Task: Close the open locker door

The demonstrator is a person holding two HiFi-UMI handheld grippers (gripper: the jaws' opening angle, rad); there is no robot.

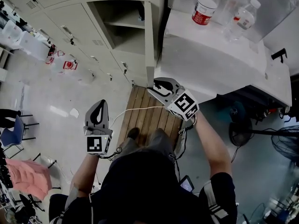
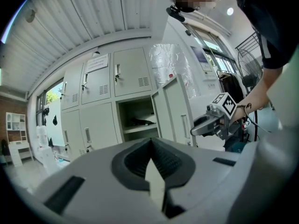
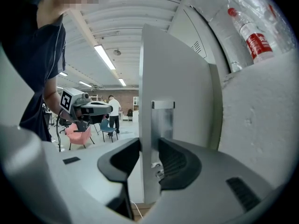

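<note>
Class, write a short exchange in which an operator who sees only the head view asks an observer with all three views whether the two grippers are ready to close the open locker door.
Operator: From above I can't tell. Does the right gripper have the locker door?
Observer: Yes. The right gripper view shows its jaws closed on the door's edge, one on each face, level with the metal handle plate.
Operator: And the left gripper?
Observer: The left gripper view shows its jaws together with nothing between them. It faces the open compartment from a distance.
</note>
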